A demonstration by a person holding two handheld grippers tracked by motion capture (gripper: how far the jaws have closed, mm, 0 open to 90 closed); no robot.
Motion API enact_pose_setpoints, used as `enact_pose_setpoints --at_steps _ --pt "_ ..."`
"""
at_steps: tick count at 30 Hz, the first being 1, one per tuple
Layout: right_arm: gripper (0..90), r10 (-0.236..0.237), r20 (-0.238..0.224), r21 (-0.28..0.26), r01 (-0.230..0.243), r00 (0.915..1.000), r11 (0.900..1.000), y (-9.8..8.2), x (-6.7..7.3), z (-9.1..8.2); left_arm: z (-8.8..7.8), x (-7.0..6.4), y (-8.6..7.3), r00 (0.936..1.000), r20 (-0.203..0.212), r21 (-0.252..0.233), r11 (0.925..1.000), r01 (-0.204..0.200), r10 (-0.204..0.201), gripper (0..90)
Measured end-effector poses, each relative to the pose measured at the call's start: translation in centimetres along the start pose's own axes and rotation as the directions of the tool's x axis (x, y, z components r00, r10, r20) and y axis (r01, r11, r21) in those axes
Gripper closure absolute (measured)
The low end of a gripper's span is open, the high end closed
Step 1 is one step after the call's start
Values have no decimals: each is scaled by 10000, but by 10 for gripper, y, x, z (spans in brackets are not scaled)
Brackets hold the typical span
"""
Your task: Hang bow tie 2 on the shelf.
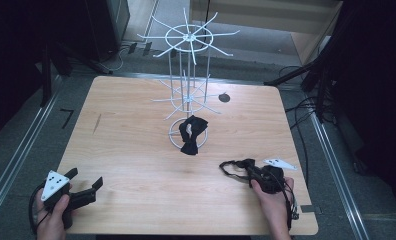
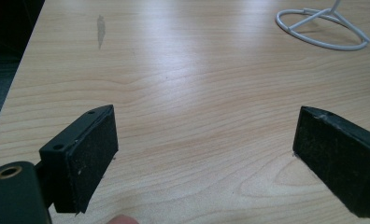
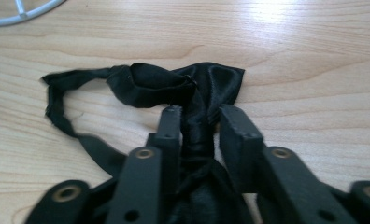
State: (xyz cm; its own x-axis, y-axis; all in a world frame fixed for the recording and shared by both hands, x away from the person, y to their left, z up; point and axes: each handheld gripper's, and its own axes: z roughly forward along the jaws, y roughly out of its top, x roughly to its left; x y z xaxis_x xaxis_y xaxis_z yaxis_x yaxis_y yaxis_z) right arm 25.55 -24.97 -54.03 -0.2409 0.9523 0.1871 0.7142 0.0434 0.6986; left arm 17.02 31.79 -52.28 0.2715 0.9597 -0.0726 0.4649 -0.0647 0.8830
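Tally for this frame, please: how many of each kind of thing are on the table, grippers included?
Black bow ties: 2, one on the rack's base ring, one pinched in the right gripper.
White wire rack: 1.
Hand-held grippers: 2, the right one and the left gripper, jaws apart over bare wood.
Total: 5.

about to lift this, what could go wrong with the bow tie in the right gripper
1. The right gripper pinches the bow tie only at its bunched middle, so the satin may slip out.
2. Its strap loops loose on the table and could snag on the white wire rack.
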Motion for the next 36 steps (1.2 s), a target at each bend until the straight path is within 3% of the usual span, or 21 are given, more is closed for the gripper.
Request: enact_pose_setpoints --at_steps 7,15,18,19,24,36 --pt "782 -123 -304 36 124 9995 9999 1 1 0 0 0 0 10000 13 -12 10000 12 -12 71" --pt "783 -397 -427 -1213 343 9983 9920 9 9 -13 0 1 0 10000 31 -12 10000 50 -50 71" --pt "783 -705 -414 -1933 613 9967 9792 14 14 -23 0 1 0 10000 27 11 10000 49 -49 71" --pt "783 -705 -414 -1933 613 9967 9792 14 14 -23 0 1 0 10000 27 11 10000 49 -49 71" --pt "783 -831 -557 -2712 650 9950 9603 21 18 -35 0 0 0 10000 34 22 10000 26 -26 71" --pt "782 -1119 -825 -3806 725 9903 9219 35 34 -53 0 0 0 10000 14 21 10000 44 -44 71"
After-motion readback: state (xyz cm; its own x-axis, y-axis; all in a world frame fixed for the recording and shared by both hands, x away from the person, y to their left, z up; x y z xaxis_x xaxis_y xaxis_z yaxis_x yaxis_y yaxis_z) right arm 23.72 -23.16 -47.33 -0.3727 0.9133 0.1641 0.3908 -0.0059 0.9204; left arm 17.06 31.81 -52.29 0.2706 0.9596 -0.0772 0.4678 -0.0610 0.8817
